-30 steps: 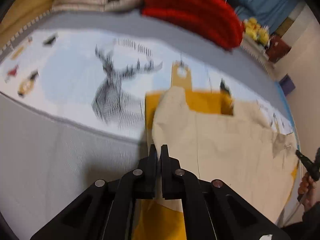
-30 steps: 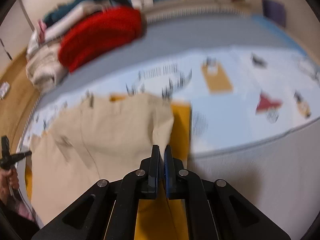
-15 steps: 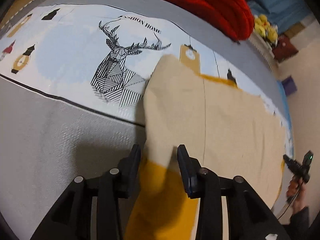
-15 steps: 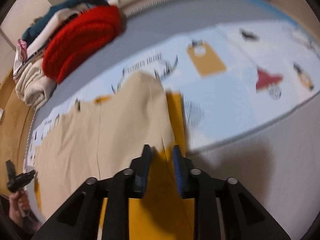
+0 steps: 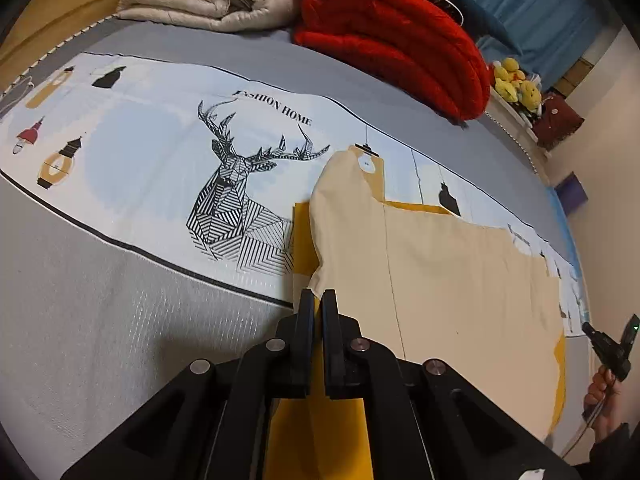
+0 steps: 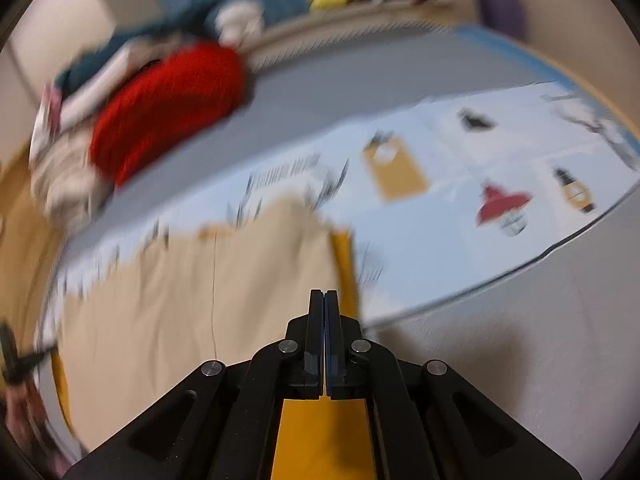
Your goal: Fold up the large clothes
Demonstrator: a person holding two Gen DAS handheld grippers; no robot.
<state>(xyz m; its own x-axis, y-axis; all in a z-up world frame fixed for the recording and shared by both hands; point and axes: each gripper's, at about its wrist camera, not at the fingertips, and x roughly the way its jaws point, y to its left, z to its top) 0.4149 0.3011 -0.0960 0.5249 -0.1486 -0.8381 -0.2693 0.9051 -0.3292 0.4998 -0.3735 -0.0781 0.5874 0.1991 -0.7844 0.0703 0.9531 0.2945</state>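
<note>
Risk: my left gripper (image 5: 316, 300) & right gripper (image 6: 324, 300), both just clamped on thin garment (image 5: 440, 272) corners w/ tiny bite, could slip, wrecking fold.

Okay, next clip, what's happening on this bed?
A person is folding a large cloth, beige on one face and mustard yellow on the other, spread over a printed bedsheet with a geometric deer. The left gripper is shut on one near corner of the cloth. The right gripper is shut too, yellow fabric beneath it, though blur hides whether it pinches the cloth. A folded red blanket sits at the bed's far side.
</note>
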